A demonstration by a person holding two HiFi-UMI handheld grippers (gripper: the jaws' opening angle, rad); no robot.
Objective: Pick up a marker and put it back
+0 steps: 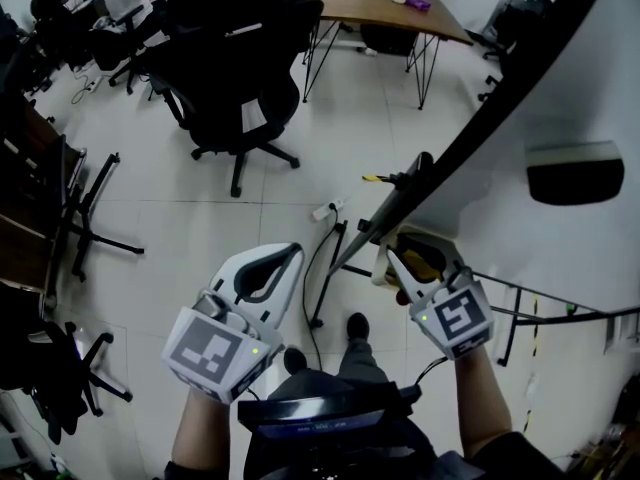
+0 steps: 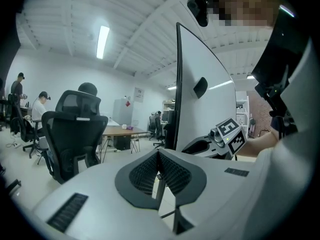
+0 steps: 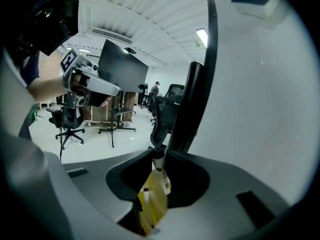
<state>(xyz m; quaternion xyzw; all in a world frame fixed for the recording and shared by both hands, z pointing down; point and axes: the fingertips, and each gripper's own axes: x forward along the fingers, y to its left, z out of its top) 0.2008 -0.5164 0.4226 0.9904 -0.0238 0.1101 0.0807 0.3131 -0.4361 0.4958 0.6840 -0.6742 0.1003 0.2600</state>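
A yellow marker (image 1: 421,265) with a white label (image 3: 156,191) sits between the jaws of my right gripper (image 1: 412,254), its far end up against the black bottom rail (image 3: 172,126) of the whiteboard (image 1: 560,78). Both jaws lie against its sides, so the right gripper (image 3: 157,160) is shut on it. My left gripper (image 1: 293,252) hovers to the left over the floor, apart from the board. Its ribbed pads (image 2: 170,171) meet at the tip with nothing between them. The left gripper view shows the right gripper's marker cube (image 2: 229,133) beside the whiteboard (image 2: 200,114).
A black eraser (image 1: 575,173) sticks to the whiteboard. A small yellow item (image 1: 375,178) lies at the rail's far end. The board's stand legs (image 1: 330,268), a cable and a power strip (image 1: 326,211) are on the floor. A black office chair (image 1: 235,78) and a wooden table (image 1: 380,8) stand beyond.
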